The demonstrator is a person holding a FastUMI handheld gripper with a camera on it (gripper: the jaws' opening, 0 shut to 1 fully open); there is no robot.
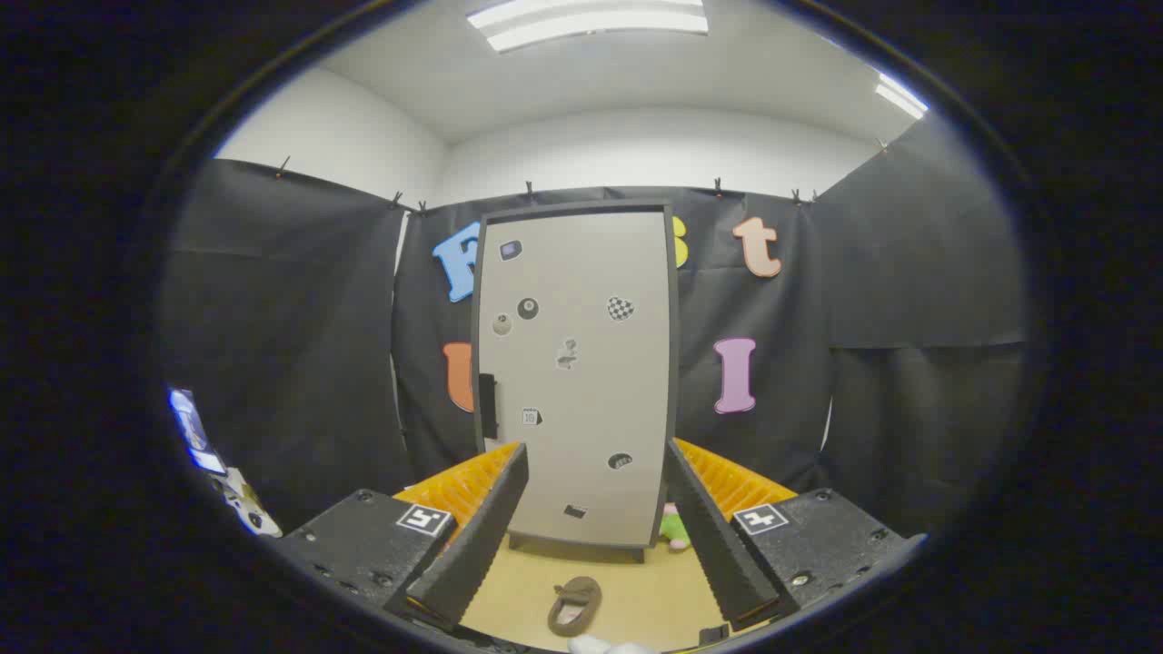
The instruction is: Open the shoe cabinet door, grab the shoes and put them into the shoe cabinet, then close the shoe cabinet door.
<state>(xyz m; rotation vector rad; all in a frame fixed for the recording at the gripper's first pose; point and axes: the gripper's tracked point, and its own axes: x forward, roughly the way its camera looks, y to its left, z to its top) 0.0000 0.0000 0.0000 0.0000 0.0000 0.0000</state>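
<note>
The hand-held gripper (pixel 595 536) has its two fingers spread wide apart, with nothing between them. They point straight at the shoe cabinet (pixel 577 372), which stands beyond the fingertips against the black cloth wall.

The cabinet is the landmark here. Its tall pale door (pixel 591 300) is flush and closed, edged by a dark frame. A dark handle (pixel 488 406) sits on the door's left edge, about halfway up. Some nine small stickers are scattered over the door face.

On the tan floor (pixel 636 590) in front of the cabinet, between the two fingers and nearer the gripper than the cabinet's base, lies one dark slipper-like shoe (pixel 574 606), its opening facing up. Only this single shoe can be counted with confidence. A pale rounded shape at the very bottom, closer still, is too cut off to identify. At the cabinet's lower right corner, a small green and pink object (pixel 674 527) sits on the floor, partly hidden behind the right finger.

As a judgement, the task has barely begun. The door is not yet open, the shoe is still outside on the floor, and the gripper holds nothing. All three steps are left: pulling the door open at the handle, picking up the shoe and placing it inside, then shutting the door.
</note>
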